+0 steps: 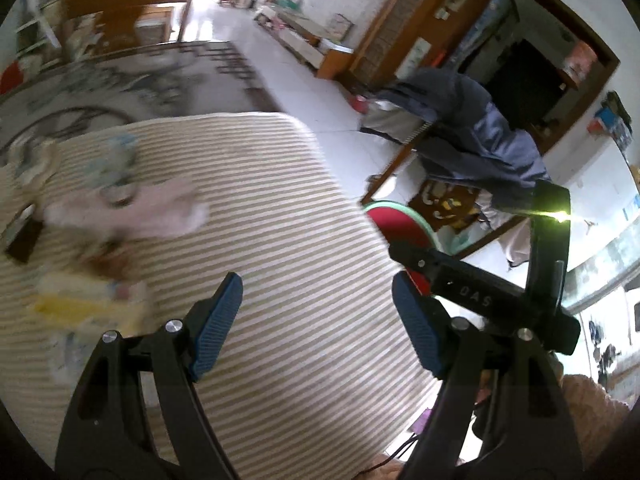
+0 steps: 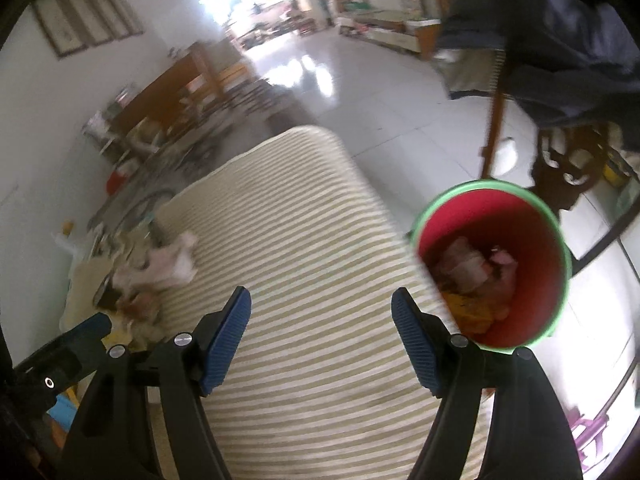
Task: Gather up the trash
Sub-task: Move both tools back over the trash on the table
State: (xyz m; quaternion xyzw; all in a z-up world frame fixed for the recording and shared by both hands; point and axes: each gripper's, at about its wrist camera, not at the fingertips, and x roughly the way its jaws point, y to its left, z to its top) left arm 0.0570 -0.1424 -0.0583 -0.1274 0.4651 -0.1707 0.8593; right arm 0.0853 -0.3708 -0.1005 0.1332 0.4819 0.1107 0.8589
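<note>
My left gripper point(image 1: 318, 292) is open and holds nothing, hanging over a striped cloth surface point(image 1: 300, 200). Blurred trash lies to its left: a crumpled pink-white tissue point(image 1: 132, 212) and yellow wrappers point(image 1: 80, 304). A red bucket with a green rim point(image 1: 388, 222) peeks out beyond the cloth's right edge. My right gripper point(image 2: 320, 300) is also open with nothing between its blue pads, above the same cloth point(image 2: 300, 220). The bucket point(image 2: 532, 236) stands on the floor to its right, with paper and wrappers inside. The tissue pile point(image 2: 164, 264) lies at the left, and the left gripper's body point(image 2: 76, 344) shows at the lower left.
A wooden chair draped with blue clothes point(image 1: 480, 140) point(image 2: 560, 48) stands behind the bucket on a white tiled floor point(image 2: 380, 92). Wooden furniture point(image 2: 192, 76) lines the far wall. A dark flat object point(image 1: 24, 240) lies at the cloth's left edge.
</note>
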